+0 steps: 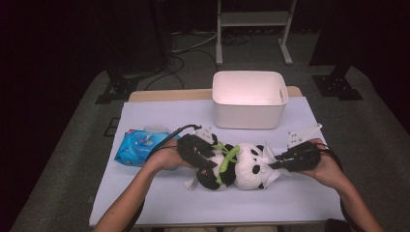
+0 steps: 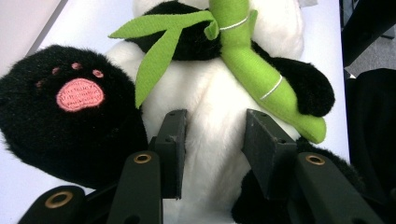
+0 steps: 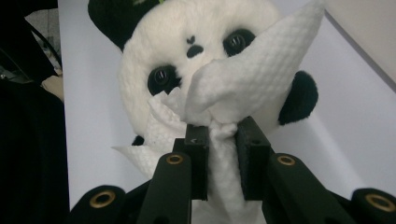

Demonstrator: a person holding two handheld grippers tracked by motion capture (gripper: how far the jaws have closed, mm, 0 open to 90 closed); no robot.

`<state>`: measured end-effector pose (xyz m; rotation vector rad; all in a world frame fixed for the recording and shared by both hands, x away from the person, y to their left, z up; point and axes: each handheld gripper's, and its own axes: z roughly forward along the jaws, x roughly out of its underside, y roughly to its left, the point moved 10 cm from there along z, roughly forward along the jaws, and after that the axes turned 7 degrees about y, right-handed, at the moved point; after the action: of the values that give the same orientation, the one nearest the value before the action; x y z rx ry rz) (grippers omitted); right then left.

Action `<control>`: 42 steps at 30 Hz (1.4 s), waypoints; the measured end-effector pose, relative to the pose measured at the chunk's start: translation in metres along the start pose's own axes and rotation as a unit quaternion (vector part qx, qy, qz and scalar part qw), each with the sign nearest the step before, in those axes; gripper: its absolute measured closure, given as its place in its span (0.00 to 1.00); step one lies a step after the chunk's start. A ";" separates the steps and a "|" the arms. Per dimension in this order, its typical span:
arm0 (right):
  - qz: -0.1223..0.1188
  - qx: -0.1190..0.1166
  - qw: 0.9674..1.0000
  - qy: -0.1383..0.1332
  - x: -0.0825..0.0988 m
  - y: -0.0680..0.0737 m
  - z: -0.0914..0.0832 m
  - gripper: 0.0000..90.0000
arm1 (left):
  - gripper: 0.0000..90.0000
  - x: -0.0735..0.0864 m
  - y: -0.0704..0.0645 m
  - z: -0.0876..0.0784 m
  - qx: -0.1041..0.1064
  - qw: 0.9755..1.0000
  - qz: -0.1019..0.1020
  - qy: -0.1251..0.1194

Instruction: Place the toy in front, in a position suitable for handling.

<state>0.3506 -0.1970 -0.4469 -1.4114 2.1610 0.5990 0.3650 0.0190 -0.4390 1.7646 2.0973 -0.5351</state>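
Plush panda [image 1: 241, 166] lies on its back at mid-worktop, near the front edge, head toward the person's right and feet toward the left. White belly and face, black limbs and ears, pink pad on the foot sole [image 2: 80, 94]. A green felt bamboo stalk [image 2: 254, 70] with leaves lies slantwise across its chest.

White paper wipe [image 3: 243, 84], embossed and crumpled, is pressed against the panda's face in the right gripper view; it covers the muzzle and part of one eye, with one corner standing up past the head.

Right tongs [image 3: 223, 140]: jaws clamped on the bunched lower end of the wipe, paper pinched between the two pads. In the high view the right tongs [image 1: 278, 163] sit just at the panda's head, held in the person's right hand.

Left tongs [image 2: 212, 135]: jaws pressed into the white belly fur from either side, gripping the panda's body between the legs. In the high view the left tongs [image 1: 210, 157] rest on the panda's lower half.

Surroundings: blue wipes packet [image 1: 138, 147] lies on the worktop [image 1: 300, 193] to the left of the panda, just beyond the left hand. White rectangular bin [image 1: 249, 99] stands at the far edge, behind the panda and apart from it.
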 end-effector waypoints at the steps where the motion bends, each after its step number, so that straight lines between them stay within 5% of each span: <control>1: -0.001 0.000 1.000 -0.001 -0.002 0.000 -0.001 0.85 | 0.66 0.000 0.000 0.000 0.000 1.000 0.001 0.001; 11: -0.049 -0.020 0.999 -0.005 -0.052 0.009 0.009 0.85 | 0.66 0.002 -0.007 -0.001 0.002 1.000 0.014 0.007; 19: -0.058 -0.042 0.997 -0.005 -0.076 0.011 0.023 0.85 | 0.65 0.003 -0.008 -0.002 0.003 1.000 0.016 0.007; 32: -0.060 -0.056 0.997 0.012 -0.070 0.023 0.031 0.86 | 0.61 -0.008 -0.017 -0.019 0.018 0.999 0.022 -0.016; 42: -0.066 -0.053 0.996 0.016 -0.069 0.029 0.033 0.86 | 0.60 -0.022 -0.010 -0.035 0.015 0.999 0.022 -0.033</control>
<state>0.3526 -0.1179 -0.4278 -1.6165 2.0667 0.6538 0.3580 0.0160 -0.3974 1.7795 2.0124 -0.6060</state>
